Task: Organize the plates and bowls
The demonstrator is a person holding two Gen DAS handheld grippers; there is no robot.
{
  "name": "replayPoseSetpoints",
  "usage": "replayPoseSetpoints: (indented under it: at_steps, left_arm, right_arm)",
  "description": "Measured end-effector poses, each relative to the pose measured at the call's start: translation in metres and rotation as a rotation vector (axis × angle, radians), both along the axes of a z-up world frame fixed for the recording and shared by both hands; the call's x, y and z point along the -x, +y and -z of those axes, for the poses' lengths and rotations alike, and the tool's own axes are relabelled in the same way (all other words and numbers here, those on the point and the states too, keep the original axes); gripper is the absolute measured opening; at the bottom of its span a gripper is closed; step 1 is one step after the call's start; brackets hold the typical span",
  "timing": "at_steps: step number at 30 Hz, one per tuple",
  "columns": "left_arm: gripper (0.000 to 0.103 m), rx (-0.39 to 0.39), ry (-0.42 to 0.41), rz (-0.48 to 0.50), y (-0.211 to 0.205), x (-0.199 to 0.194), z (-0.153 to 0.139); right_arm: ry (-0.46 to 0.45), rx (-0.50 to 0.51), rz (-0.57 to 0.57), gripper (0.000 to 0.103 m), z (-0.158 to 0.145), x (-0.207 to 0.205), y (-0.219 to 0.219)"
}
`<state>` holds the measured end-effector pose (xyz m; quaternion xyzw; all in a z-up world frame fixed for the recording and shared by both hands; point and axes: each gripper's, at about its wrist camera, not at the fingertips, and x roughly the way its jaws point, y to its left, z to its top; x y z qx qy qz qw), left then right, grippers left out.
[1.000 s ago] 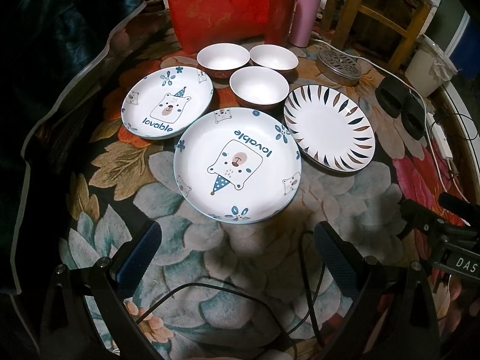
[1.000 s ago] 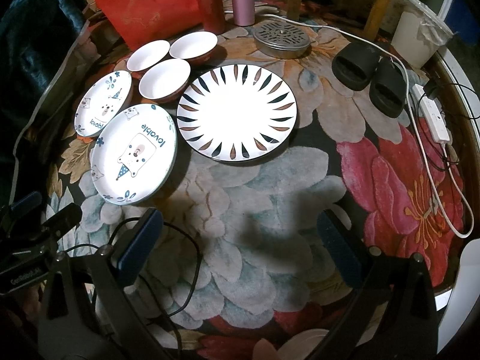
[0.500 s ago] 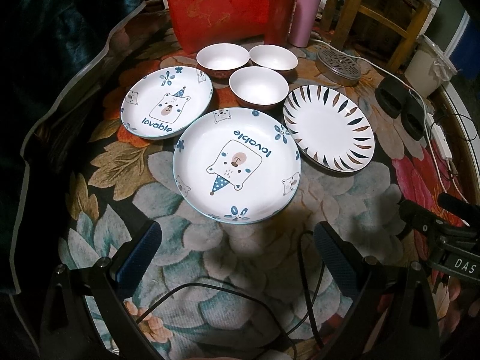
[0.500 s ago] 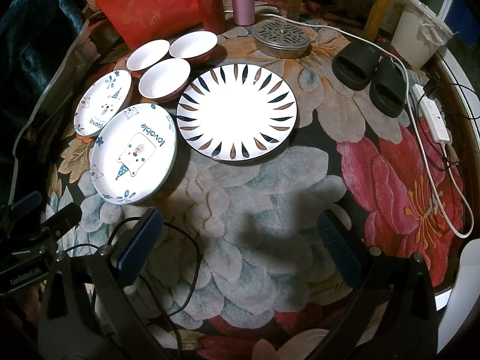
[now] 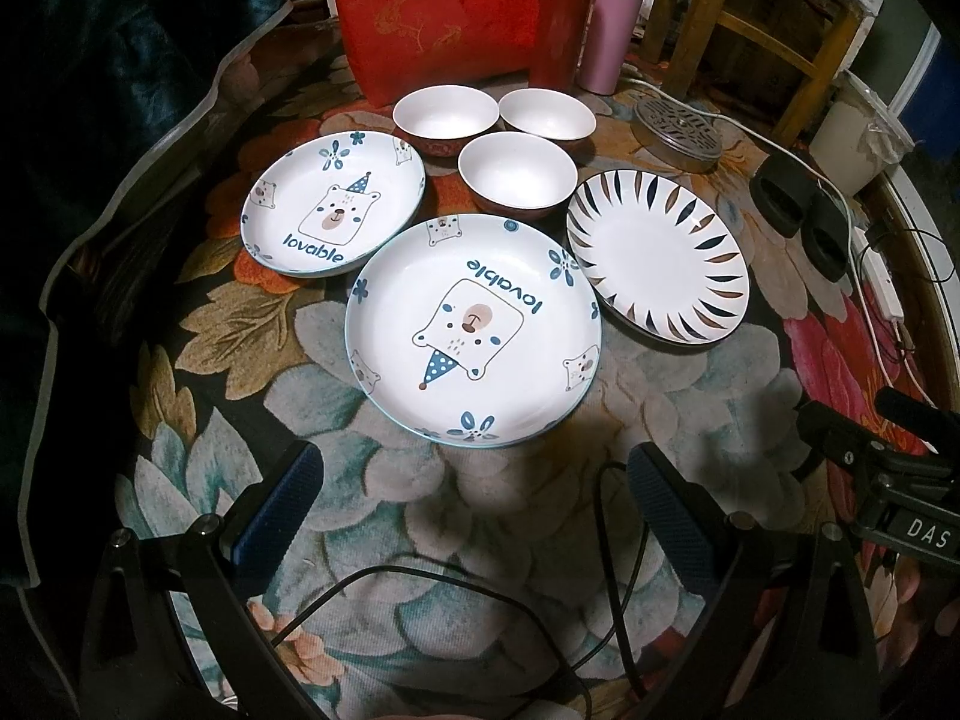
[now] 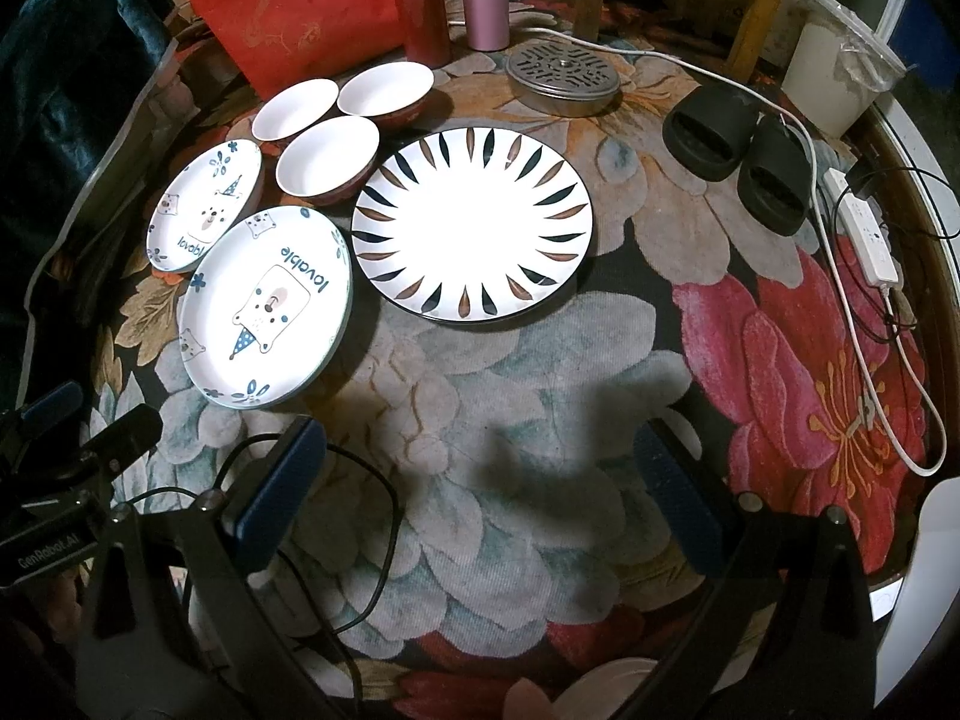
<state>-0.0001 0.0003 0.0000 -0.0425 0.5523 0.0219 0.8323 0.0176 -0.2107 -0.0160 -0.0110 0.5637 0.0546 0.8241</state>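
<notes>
On a flowered cloth lie a large bear plate (image 5: 474, 330) (image 6: 267, 306), a smaller bear plate (image 5: 333, 204) (image 6: 204, 207) to its far left, and a leaf-rimmed plate (image 5: 657, 255) (image 6: 471, 222) at the right. Three white bowls (image 5: 513, 174) (image 6: 327, 156) with red outsides cluster behind them. My left gripper (image 5: 474, 498) stands open just short of the large bear plate, nothing between its fingers. My right gripper (image 6: 480, 480) is open too, a little in front of the leaf-rimmed plate.
A red bag (image 5: 432, 6), a red flask (image 5: 561, 30) and a pink flask (image 5: 609, 30) stand at the back. A metal grated tin (image 6: 561, 75), black slippers (image 6: 738, 150) and a power strip with cables (image 6: 867, 240) lie at the right. Dark fabric (image 5: 108, 90) lines the left edge.
</notes>
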Motion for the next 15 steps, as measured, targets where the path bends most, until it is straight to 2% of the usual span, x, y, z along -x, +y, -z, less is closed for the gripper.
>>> replayPoseSetpoints:
  at_steps: [15]
  left_arm:
    - [0.102,0.001,0.0,0.0,0.0002,0.0,0.0001]
  right_arm:
    - [-0.001,0.002,0.004,0.103,0.0042,0.0007,-0.0039]
